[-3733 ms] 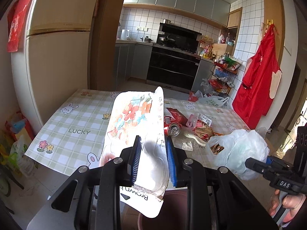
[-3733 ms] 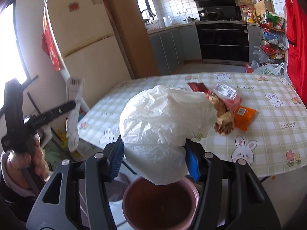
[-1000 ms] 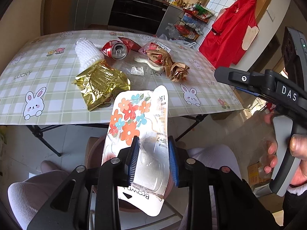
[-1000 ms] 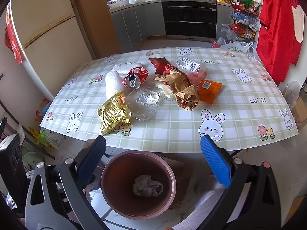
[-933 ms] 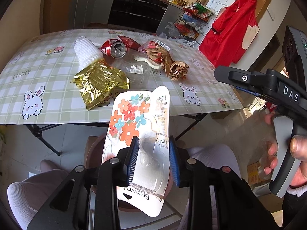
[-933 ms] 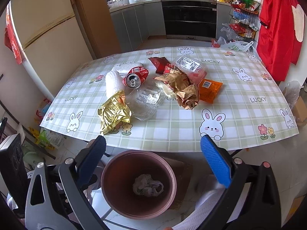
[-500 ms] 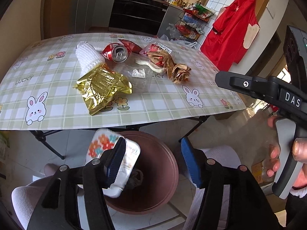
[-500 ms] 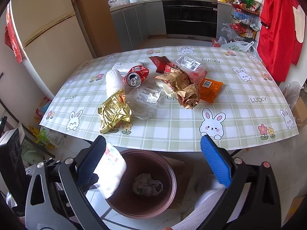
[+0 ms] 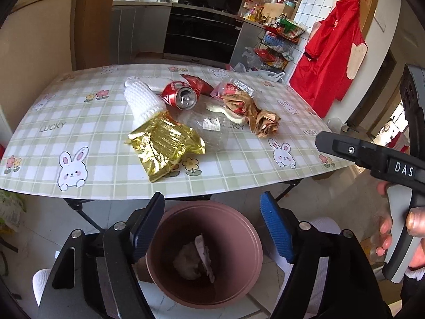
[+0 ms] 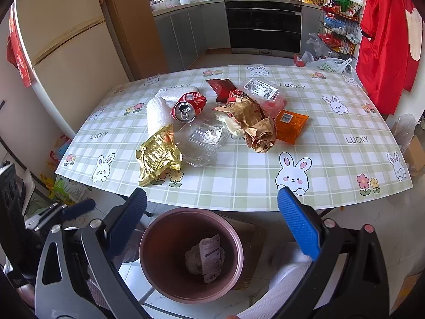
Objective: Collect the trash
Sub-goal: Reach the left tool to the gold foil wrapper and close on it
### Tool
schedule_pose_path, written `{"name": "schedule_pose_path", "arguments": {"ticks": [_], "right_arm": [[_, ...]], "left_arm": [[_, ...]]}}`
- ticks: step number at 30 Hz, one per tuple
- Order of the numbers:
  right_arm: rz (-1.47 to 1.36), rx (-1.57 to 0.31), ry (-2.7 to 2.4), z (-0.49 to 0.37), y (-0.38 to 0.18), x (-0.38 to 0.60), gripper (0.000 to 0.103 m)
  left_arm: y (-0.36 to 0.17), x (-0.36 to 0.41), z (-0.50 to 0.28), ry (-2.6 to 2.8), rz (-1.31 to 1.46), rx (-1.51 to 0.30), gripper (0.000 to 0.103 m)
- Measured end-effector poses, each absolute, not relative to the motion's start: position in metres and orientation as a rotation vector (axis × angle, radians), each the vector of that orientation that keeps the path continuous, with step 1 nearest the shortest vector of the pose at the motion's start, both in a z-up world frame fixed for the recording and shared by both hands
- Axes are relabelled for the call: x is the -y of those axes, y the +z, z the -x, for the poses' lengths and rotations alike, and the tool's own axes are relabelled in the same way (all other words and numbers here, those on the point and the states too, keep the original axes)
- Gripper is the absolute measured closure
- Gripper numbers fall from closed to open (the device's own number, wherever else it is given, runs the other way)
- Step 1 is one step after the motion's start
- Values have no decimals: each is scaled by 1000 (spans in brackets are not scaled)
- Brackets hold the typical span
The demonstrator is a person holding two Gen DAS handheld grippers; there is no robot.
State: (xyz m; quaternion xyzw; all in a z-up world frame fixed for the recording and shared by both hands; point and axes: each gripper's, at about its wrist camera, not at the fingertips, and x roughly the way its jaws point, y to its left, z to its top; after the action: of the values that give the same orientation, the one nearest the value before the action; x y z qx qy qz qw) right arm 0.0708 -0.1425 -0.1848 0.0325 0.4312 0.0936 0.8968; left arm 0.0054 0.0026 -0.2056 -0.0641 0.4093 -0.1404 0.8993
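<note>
The bin [image 9: 204, 255] sits on the floor just in front of the bench [image 9: 106, 175], its near rim partly hidden behind both grippers. What lies at the bottom is hard to read: a crumpled pale bag [image 10: 195, 261] with a flat printed packet [image 10: 211, 256] leaning on it, label side up.

The left gripper [image 9: 211, 226] hangs over the bin, tilted down, its jaws opening with nothing between them. The right gripper [image 10: 212, 220] is poised over the bin as well, jaws spread wide and empty. In the left view a hand [image 9: 398, 228] at the right edge wraps the right gripper's handle; only its fingers show.

The rest of the trash is on the bench beyond the bin. Nearest the bin lies a gold foil bag [image 10: 158, 156], with a clear plastic box [image 10: 202, 142] touching its right side. Behind them is a white foam sleeve [image 10: 156, 114] and a red can [image 10: 187, 106] on its side, mouth toward the bin. Right of the box sits crumpled brown paper [image 10: 255, 127], with an orange packet [image 10: 290, 126] beside it, a dark red packet [image 10: 219, 87] farther back and a labelled clear wrapper [image 10: 263, 90] partly under the paper.
</note>
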Motion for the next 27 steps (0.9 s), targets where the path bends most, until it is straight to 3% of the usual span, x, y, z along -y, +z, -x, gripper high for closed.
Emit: {"name": "schedule_pose_path", "arguments": {"ticks": [4, 9, 27], "right_arm": [[-66, -894, 193, -71, -184, 143, 6], [-61, -895, 190, -72, -184, 144, 6], [-34, -901, 178, -91, -195, 145, 6]], "left_arm": [[-197, -7, -6, -234, 89, -815, 14], [-190, -14, -7, -135, 31, -779, 6], [-190, -39, -26, -58, 97, -732, 6]]}}
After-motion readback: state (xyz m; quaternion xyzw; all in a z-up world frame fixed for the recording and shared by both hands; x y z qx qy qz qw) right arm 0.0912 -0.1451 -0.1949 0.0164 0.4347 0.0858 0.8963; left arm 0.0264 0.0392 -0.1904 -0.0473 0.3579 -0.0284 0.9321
